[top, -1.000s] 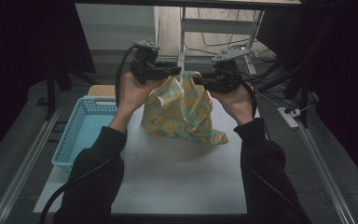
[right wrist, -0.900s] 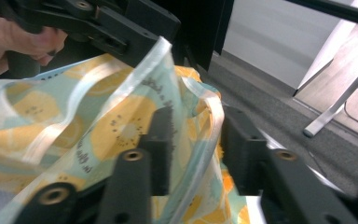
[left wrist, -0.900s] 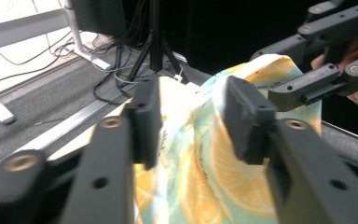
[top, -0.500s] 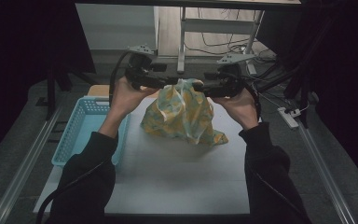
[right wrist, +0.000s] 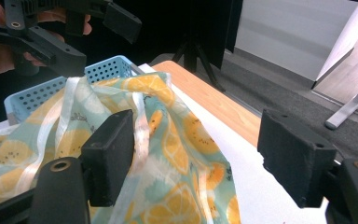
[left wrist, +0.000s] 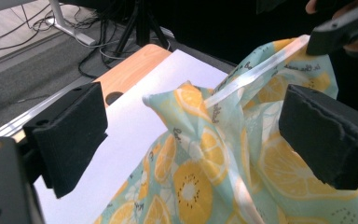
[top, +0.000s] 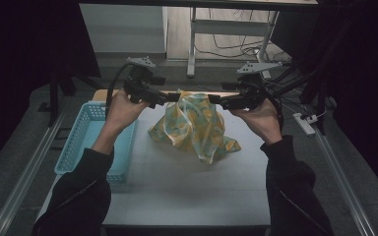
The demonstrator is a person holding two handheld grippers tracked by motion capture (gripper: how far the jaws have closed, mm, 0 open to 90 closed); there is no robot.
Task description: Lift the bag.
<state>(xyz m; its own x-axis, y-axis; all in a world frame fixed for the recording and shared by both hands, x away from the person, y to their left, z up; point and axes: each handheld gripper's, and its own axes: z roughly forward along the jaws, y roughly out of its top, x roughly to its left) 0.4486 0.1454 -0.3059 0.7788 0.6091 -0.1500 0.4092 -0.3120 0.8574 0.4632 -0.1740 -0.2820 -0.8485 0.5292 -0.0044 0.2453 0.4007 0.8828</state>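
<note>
1. A dark sleeve (top: pixel 81 196) and its mate come in from the near edge of the white table (top: pixel 187 187); beyond them the hands reach toward the far side.
2. The lemon-print cloth (top: pixel 194 128) stands in a loose heap at the middle of the table, its near corner spread flat and its peak rising between the two tools.
3. The left gripper (top: pixel 170 97) sits at the cloth's upper left. Its jaws have just been opening and now stand wide apart, released; in the left gripper view (left wrist: pixel 193 135) the cloth lies between the pads without being pressed.
4. The right gripper (top: pixel 216 101) sits at the cloth's upper right, also released: its jaws have just been opening, and in the right gripper view (right wrist: pixel 196 154) a fold lies loose against one pad.
5. The blue basket (top: pixel 86 142) stands at the table's left edge, just beside the cloth; nothing can be seen in it.
6. A second earlier both tools pinched the cloth's top close together; now they are farther apart, and the cloth has sagged lower and wider.
</note>
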